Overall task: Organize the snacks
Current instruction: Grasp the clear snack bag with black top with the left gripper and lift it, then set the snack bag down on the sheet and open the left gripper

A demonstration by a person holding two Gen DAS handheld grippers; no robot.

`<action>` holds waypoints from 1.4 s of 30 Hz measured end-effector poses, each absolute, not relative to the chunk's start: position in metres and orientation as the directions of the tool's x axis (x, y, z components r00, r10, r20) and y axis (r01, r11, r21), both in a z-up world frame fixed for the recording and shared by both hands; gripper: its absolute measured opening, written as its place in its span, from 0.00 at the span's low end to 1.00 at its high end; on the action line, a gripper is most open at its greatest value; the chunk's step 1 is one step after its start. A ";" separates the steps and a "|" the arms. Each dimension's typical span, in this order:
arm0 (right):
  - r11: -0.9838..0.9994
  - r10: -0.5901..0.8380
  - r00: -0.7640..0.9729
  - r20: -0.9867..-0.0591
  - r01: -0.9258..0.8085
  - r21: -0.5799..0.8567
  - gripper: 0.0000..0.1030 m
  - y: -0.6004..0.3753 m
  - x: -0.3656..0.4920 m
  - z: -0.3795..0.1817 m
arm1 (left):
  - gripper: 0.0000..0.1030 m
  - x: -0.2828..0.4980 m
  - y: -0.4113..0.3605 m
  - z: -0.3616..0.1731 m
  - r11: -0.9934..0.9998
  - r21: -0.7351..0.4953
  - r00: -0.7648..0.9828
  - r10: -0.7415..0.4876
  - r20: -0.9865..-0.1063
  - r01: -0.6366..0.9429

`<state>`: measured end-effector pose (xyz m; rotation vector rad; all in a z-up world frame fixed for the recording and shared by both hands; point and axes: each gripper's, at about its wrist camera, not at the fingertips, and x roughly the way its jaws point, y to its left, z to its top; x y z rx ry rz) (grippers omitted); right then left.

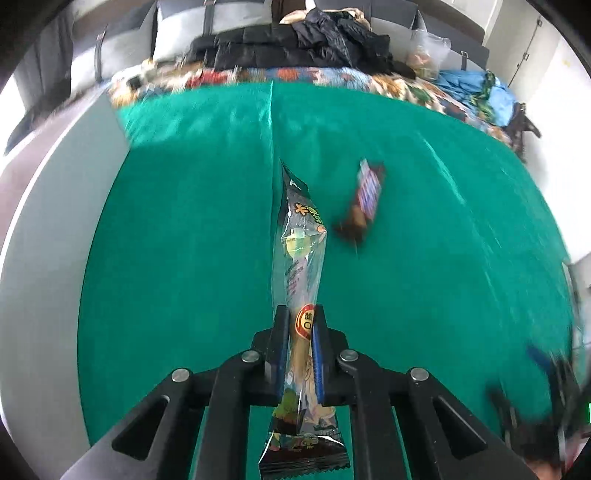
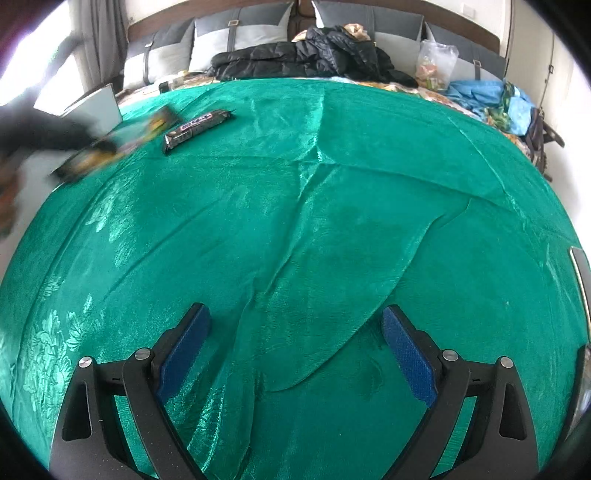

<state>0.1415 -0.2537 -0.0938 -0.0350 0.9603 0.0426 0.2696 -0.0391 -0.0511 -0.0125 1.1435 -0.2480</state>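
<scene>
The shiny green satin cloth (image 2: 295,229), creased, covers the bed. At 10 o'clock: a grey open-top box (image 2: 98,105). At 11 o'clock: a dark chocolate bar wrapper (image 2: 197,127) lying flat on the cloth. At 12 o'clock: black puffer jackets (image 2: 314,57) against grey headboard cushions (image 2: 236,33). At 1 o'clock: a crumpled blue fabric heap (image 2: 484,96).

The left gripper (image 1: 300,325) is clamped on a long clear-and-black snack packet (image 1: 301,254), lifted just left of the chocolate bar. The right gripper (image 2: 295,328) is spread wide, holding nothing.

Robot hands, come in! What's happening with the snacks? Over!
Left gripper shut on snack packet. Right gripper open, empty. Chocolate bar still on green cloth. Nothing blocking.
</scene>
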 end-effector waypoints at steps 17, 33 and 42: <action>0.999 0.021 0.572 -0.820 -0.053 -0.011 0.93 -0.254 0.142 -0.093 | 0.85 0.208 -0.006 -0.093 0.995 -0.028 0.470 -0.070 -0.880 0.096; 0.999 0.021 0.573 -0.820 -0.053 -0.011 0.93 -0.254 0.142 -0.093 | 1.00 0.206 0.010 -0.104 0.998 -0.002 0.575 -0.040 -0.817 0.067; 0.999 0.021 0.573 -0.820 -0.053 -0.011 0.93 -0.254 0.142 -0.093 | 1.00 0.209 0.007 -0.104 0.998 -0.002 0.578 -0.039 -0.815 0.065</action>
